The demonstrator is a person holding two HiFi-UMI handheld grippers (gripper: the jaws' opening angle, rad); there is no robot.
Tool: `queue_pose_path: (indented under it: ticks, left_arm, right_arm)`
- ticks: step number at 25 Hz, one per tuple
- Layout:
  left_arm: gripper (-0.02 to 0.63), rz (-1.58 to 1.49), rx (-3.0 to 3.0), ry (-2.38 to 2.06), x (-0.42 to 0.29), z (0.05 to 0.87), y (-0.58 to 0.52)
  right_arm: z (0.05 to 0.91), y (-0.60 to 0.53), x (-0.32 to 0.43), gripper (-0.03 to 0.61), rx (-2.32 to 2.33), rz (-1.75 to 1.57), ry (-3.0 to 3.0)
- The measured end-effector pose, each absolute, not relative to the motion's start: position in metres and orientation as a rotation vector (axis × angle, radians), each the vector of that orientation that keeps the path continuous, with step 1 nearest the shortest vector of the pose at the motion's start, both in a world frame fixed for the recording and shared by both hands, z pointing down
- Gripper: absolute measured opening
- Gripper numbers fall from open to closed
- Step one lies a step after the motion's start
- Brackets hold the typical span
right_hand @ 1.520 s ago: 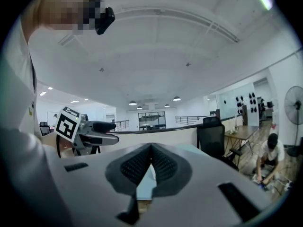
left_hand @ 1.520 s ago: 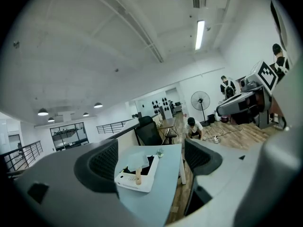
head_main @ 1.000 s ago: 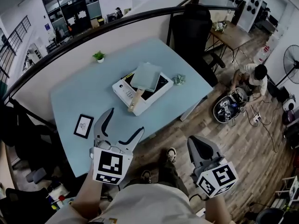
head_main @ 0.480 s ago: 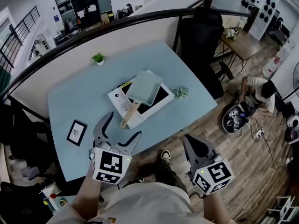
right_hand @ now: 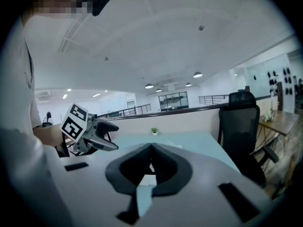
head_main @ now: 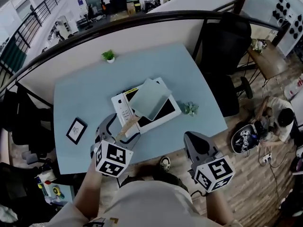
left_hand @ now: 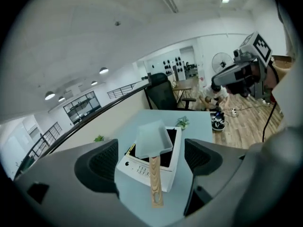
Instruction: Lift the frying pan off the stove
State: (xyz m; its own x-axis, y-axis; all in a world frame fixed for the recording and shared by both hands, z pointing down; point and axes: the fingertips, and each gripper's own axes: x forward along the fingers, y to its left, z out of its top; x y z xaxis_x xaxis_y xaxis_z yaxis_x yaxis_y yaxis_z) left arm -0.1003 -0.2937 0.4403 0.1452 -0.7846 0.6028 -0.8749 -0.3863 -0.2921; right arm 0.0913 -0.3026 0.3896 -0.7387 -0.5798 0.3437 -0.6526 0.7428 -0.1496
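Sitting on one stove, one pan

The stove sits near the middle of the worktop. The frying pan rests on it, its handle reaching past the stove toward the near edge. Behind them, by the far edge, stands a potted plant. A picture frame lies left of the stove, and a sprig of greenery just right of it. The left tongs hang at the near edge, the handle's end in line with their gap. The right tongs are off the worktop to the right, over the floor. A chair stands behind the far right corner.
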Motion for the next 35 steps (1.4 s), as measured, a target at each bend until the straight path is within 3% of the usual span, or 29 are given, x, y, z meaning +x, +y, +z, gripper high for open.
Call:
queue_pose_path:
  ticks: [13, 28, 35]
  left_arm:
    - [0.419, 1.411, 1.989, -1.281, -0.101, 0.541, -0.310]
    - [0.417, 1.383, 1.834, -1.084, -0.121, 0.613, -0.327]
    - [0.387, 1.411, 1.824, -0.973, -0.128, 0.643, -0.336]
  right_arm:
    - [0.440, -0.374, 0.083, 0.005, 0.642, 0.440, -2.673]
    - [0.504, -0.386, 0.053, 0.005, 0.565, 0.550, -2.553]
    - [0.533, -0.390, 0.044, 0.005, 0.590, 0.587, -2.494]
